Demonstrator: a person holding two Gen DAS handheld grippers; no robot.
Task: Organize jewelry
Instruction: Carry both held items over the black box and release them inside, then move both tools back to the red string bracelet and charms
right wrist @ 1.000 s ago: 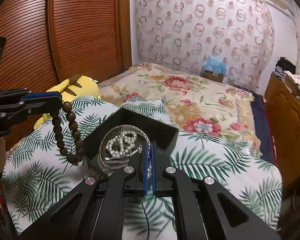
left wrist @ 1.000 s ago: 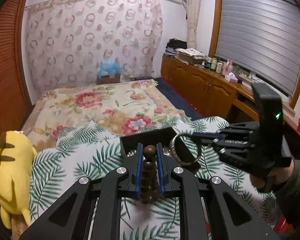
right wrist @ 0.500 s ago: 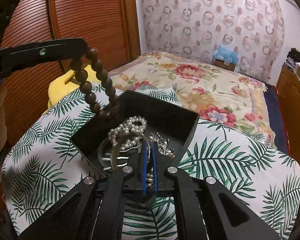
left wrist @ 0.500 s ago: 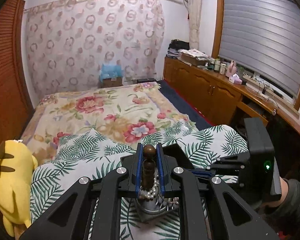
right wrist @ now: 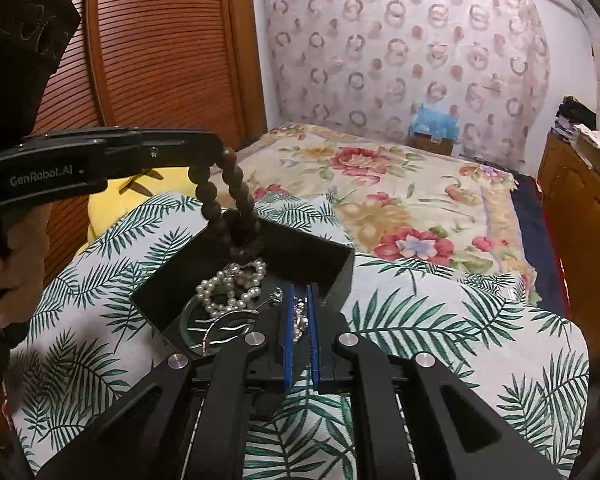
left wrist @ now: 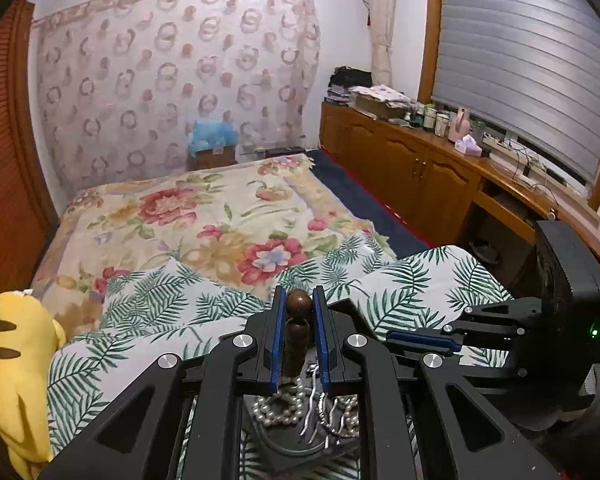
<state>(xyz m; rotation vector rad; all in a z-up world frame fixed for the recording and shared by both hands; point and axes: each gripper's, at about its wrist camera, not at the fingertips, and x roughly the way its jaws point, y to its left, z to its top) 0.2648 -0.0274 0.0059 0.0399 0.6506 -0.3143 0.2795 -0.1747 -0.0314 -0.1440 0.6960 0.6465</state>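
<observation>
My left gripper (left wrist: pixel 298 304) is shut on a dark wooden bead bracelet (right wrist: pixel 224 192), which hangs from its tips into a black jewelry box (right wrist: pixel 308 246); its lower beads rest inside the box. The box holds a white pearl string (right wrist: pixel 230 286) and silver bangles (right wrist: pixel 220 326). In the left wrist view the bracelet (left wrist: pixel 296 332) hangs between the blue pads above the pearls (left wrist: pixel 280 406). My right gripper (right wrist: pixel 300 308) sits at the box's near edge, its pads slightly apart with a silver piece (right wrist: pixel 299 320) between them. The right gripper also shows in the left wrist view (left wrist: pixel 422 340).
The box sits on a palm-leaf cloth (right wrist: pixel 440 320) over a bed with a floral blanket (right wrist: pixel 400 200). A yellow plush toy (left wrist: pixel 8 372) lies at the left. A wooden cabinet (left wrist: pixel 412 168) stands along the right wall.
The left gripper has brought the wooden bracelet over the box and lowered its end inside. The right gripper has moved the silver bangle into the box and its pads have parted slightly.
</observation>
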